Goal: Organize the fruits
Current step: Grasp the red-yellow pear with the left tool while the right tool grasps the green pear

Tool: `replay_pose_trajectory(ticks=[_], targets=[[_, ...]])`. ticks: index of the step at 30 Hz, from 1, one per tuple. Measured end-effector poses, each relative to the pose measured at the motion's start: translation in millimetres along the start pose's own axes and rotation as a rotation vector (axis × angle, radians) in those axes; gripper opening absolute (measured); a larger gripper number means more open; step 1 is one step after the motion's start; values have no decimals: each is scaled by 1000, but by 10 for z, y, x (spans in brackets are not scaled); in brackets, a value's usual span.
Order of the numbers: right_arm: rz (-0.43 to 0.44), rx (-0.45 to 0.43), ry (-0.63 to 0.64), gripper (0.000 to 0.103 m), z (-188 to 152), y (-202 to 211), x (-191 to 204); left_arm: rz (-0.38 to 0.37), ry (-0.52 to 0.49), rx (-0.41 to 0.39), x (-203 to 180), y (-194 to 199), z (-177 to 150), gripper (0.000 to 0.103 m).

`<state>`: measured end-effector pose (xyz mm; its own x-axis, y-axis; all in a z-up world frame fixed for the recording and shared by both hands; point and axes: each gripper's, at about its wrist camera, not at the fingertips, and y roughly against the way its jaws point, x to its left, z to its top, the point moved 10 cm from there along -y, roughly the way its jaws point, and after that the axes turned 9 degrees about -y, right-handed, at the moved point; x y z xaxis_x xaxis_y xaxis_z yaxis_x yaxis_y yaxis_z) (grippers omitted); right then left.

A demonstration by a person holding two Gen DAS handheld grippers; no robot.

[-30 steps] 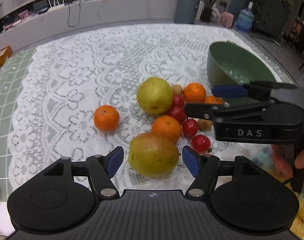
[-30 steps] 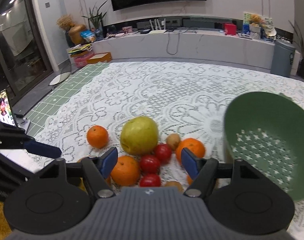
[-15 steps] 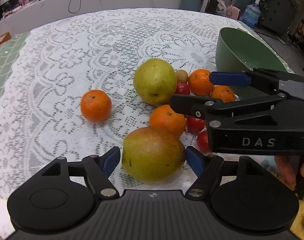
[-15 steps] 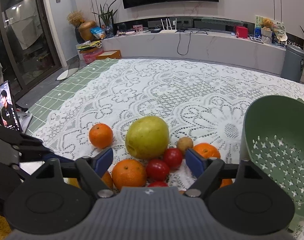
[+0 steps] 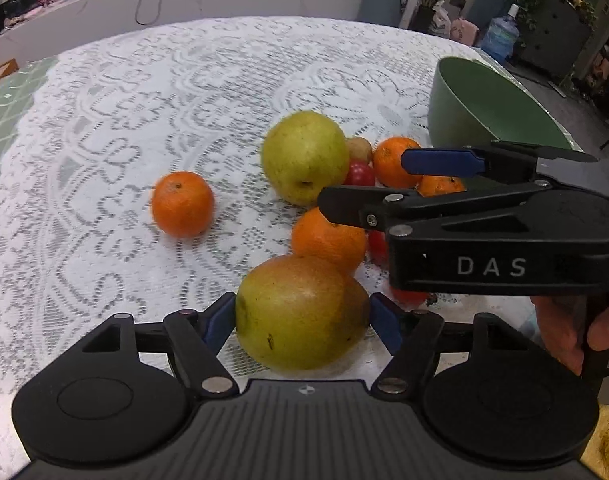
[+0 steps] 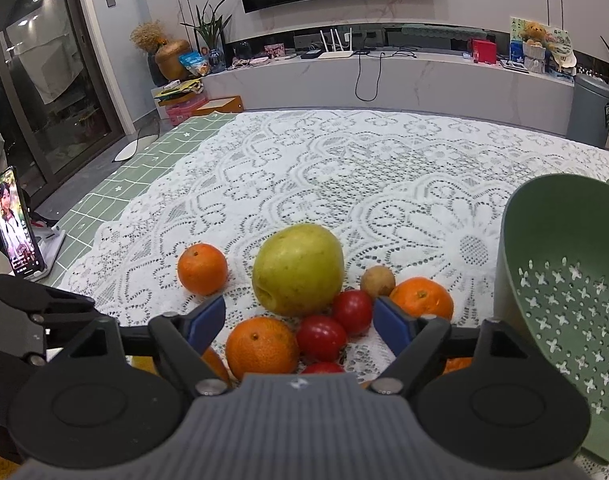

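Left gripper [image 5: 302,318] is squeezing the near pear [image 5: 300,312]; right gripper [image 6: 298,320] is hovering, jaws apart, over tomatoes [image 6: 320,338] beside colander [image 6: 564,280].

Left wrist view: low over the near edge of the lace-covered table [image 5: 184,92], facing across it toward the far edge and the wall shelf. Very close; a russet-green pear [image 5: 300,312] fills the space between the left gripper [image 5: 302,316] pads. The right gripper [image 5: 444,184] crosses the right side of this view.

Right wrist view: sits slightly higher, to the right, facing the same far edge and the TV wall. Right gripper [image 6: 298,320] in the foreground.

Shared: yellow-green pear [image 5: 304,156] [image 6: 298,268], lone orange [image 5: 182,204] [image 6: 202,268], green colander [image 5: 488,108] [image 6: 564,272] at the right edge.
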<state>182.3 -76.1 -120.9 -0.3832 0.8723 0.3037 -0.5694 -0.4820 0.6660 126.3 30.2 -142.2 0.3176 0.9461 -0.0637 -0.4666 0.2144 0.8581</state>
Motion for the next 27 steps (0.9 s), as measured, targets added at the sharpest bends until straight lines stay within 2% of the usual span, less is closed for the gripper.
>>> replay_pose_trajectory(ticks=[4, 9, 12, 17, 27], targets=[[0, -13, 16, 78, 41, -46, 43, 8, 58, -31, 128, 127, 48, 82], [-23, -20, 55, 78, 117, -188, 100, 62, 118, -74, 313, 206, 125, 82], [-30, -22, 35, 77, 172, -253, 78, 87, 150, -95, 403, 221, 159, 82], [-42, -4, 26, 66, 203, -401, 77, 137, 199, -118, 562, 257, 152, 82], [-113, 9, 113, 64, 157, -624, 148, 149, 252, -144, 700, 324, 141, 82]])
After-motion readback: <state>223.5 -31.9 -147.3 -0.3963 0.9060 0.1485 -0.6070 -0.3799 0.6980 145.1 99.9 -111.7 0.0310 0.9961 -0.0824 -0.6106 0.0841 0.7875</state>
